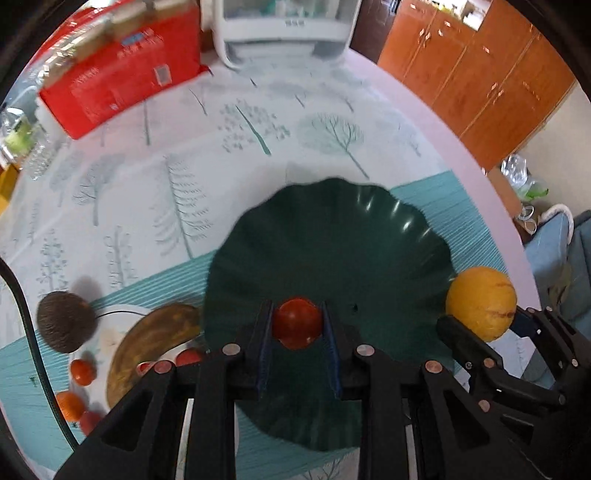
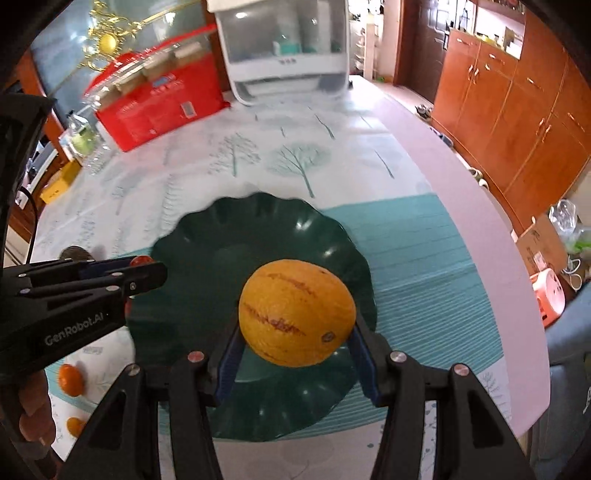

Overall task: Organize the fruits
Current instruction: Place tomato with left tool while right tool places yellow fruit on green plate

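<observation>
A dark green scalloped bowl (image 1: 332, 236) (image 2: 207, 266) sits on the teal mat, with nothing lying in it. Above its near side my left gripper (image 1: 297, 326) is shut on a small red tomato (image 1: 297, 325). My right gripper (image 2: 295, 332) is shut on a round yellow melon (image 2: 295, 314) with brown streaks, held over the bowl's near right part. In the left wrist view that melon (image 1: 480, 302) hangs at the bowl's right rim. The right wrist view shows the left gripper (image 2: 147, 271) at the bowl's left rim, the tomato (image 2: 140, 260) just visible.
Left of the bowl lie a brown coconut (image 1: 66, 321), a brownish plate (image 1: 147, 343), several small tomatoes (image 1: 83, 371) and oranges (image 2: 70, 380). A red box (image 1: 122, 77) and a white appliance (image 1: 284, 29) stand at the table's far side. Wooden cabinets (image 2: 517, 122) line the right.
</observation>
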The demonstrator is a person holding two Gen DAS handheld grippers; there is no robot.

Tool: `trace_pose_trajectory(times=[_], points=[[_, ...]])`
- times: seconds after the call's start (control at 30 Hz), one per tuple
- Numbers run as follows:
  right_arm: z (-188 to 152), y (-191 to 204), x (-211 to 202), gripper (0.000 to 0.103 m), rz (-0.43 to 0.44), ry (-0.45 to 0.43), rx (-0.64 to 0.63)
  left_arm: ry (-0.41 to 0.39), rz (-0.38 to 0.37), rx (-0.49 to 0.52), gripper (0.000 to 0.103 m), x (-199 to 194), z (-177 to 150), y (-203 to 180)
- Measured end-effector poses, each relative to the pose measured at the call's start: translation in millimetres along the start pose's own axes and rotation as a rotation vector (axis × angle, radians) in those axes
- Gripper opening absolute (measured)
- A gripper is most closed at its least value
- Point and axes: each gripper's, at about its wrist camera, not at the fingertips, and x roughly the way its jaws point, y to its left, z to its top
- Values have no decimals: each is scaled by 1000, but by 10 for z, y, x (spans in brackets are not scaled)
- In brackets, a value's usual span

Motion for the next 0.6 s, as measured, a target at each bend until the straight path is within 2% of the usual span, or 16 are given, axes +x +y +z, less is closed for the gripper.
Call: trace_pose_trajectory(times=[0.4,0.43,0.47,0.53,0.6], points=[[-29,32,392,54,-13,122,-3,86,49,46,27,406,-47,7],[-41,31,412,55,-14,131,-4,90,49,45,35,419,-49,18],[-55,30,431,55,-14,140,-5,93,46,47,51,425,-61,28],[-85,30,453,55,-20,150,-7,80,55,45,73,405,-83,49],[-99,39,443,56,-33,146,-12,61,72,44,79,360,-101,50]])
